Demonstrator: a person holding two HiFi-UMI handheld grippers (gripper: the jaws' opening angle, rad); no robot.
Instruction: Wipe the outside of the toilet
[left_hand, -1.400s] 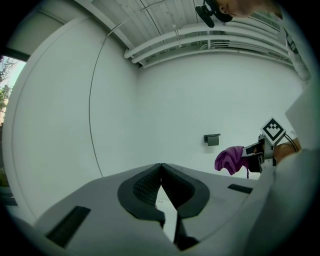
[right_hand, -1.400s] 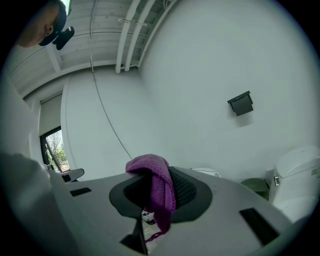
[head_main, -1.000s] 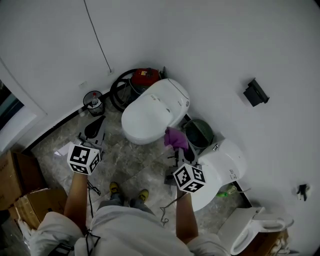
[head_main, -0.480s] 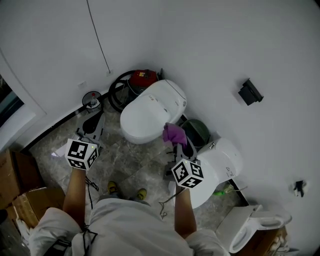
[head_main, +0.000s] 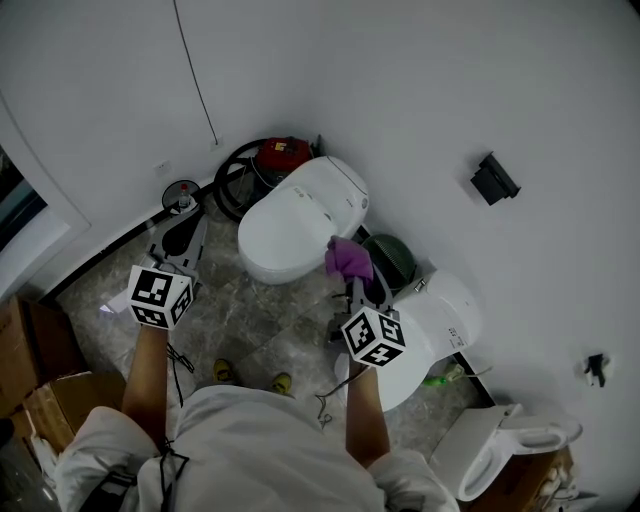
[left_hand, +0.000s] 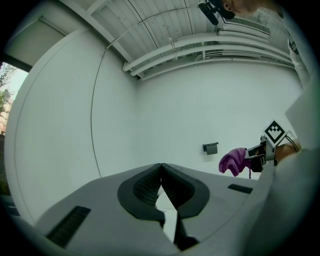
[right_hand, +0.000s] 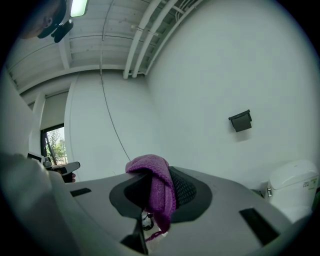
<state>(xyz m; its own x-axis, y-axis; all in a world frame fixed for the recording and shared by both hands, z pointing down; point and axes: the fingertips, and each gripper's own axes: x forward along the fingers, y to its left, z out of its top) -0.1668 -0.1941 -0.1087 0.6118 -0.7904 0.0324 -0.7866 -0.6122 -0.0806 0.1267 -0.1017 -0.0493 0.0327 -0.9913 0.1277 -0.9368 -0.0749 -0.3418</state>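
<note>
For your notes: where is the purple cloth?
Head view, right of centre: the right gripper holds the purple cloth, seen between the far toilet and the green bin.

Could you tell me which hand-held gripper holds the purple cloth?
The right hand-held gripper, clamped on the purple cloth; the left hand-held gripper is shut and empty.

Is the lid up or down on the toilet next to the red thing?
Down. The toilet has its white lid lying flat on top; no opening shows.
</note>
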